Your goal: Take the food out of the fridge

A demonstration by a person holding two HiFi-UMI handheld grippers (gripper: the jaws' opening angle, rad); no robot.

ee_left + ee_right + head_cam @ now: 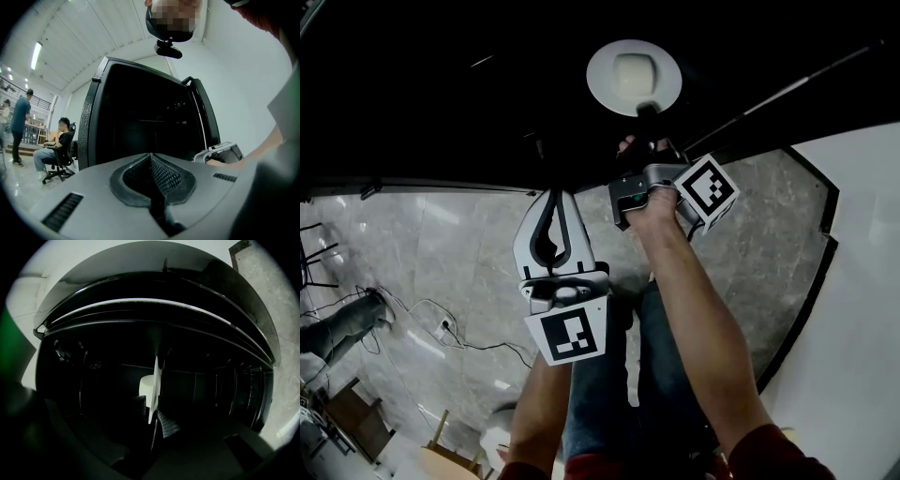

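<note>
Holds the left gripper (554, 202) shut on nothing, short of the fridge (441, 94). Further in, pinches the plate's (605, 70) near rim with the right gripper (648, 117). Beyond, finds pale food (633, 73) on that plate, inside the dark fridge, straight ahead of the right claw; probably calls for a straight pull back.

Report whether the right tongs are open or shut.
Shut on the plate: the right tongs pinch its white rim, seen edge-on.
</note>
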